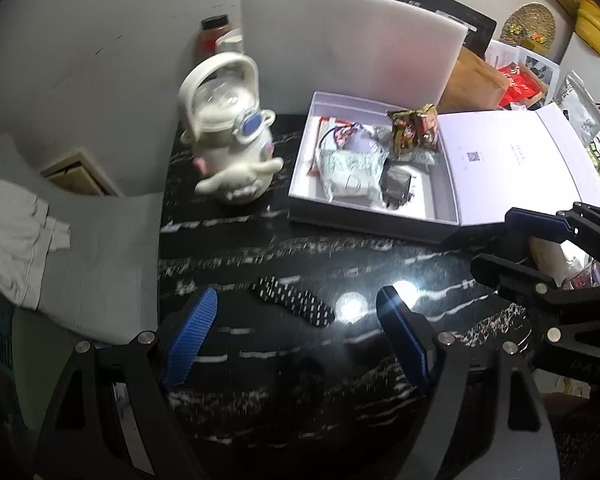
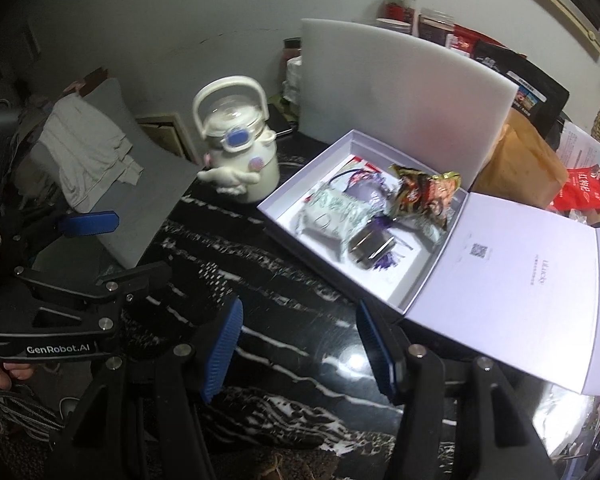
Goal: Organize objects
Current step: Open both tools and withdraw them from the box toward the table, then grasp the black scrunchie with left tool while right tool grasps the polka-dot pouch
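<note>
Cloth seems the likely material of the small black piece with white dots (image 1: 294, 303), which lies flat on the dark marble bench (image 1: 284, 248), near its front edge and well apart from the open white box (image 1: 304, 168) toward the back. I judge it light, soft and limp, so it will sag when lifted; the polished bench may let it slide under a pad. A pinch across its narrow middle seems the best hold. The left tongs (image 1: 298, 334) hang over it with jaws apart, gripping nothing. The right tongs (image 2: 298, 346) are also parted and empty, beside the box lid (image 2: 512, 280). The white kettle-shaped bottle (image 1: 230, 136) stands at the back left.
</note>
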`<action>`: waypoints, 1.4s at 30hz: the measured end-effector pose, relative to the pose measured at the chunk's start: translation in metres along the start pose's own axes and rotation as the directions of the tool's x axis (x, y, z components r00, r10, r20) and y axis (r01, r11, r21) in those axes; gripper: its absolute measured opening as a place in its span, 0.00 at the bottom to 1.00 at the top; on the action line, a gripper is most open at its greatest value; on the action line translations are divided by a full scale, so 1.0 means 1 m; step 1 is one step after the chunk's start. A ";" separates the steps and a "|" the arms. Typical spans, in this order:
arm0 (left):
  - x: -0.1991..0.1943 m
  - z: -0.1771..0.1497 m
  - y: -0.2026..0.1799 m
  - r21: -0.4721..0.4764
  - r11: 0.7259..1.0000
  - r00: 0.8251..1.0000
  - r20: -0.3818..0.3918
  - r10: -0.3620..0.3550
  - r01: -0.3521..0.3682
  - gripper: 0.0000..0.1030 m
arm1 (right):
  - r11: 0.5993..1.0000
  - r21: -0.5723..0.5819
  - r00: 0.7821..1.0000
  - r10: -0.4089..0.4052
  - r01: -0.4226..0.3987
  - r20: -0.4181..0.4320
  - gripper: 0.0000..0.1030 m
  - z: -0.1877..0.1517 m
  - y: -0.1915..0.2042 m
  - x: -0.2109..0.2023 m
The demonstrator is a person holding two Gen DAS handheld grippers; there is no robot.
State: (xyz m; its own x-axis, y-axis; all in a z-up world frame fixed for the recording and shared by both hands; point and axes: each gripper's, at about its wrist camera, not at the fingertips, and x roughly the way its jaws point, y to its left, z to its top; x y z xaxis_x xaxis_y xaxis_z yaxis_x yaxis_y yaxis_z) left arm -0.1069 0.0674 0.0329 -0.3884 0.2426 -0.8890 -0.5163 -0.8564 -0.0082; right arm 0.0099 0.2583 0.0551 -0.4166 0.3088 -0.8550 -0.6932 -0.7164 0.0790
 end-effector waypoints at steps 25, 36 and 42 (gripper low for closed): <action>-0.032 -0.138 0.014 -0.420 0.894 0.987 -0.077 0.140 -0.160 0.79 | 0.914 -0.311 0.965 0.233 -0.259 -0.120 0.58 -0.036 0.049 0.022; 0.002 -0.166 0.010 -0.521 0.844 0.991 -0.097 0.093 -0.130 0.79 | 0.877 -0.360 0.946 0.270 -0.318 -0.180 0.58 -0.054 0.056 0.051; 0.032 -0.166 0.012 -0.535 0.840 0.995 -0.088 0.049 -0.089 0.79 | 0.869 -0.378 0.946 0.264 -0.318 -0.189 0.58 -0.058 0.055 0.070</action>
State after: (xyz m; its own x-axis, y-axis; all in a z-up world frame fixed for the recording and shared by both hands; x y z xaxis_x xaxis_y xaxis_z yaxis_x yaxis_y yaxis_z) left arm 0.0015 -0.0111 -0.0714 -0.3442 0.1592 -0.9253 0.0090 -0.9849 -0.1728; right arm -0.0236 0.2046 -0.0304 -0.4659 -0.0151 -0.8847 -0.2477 -0.9577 0.1468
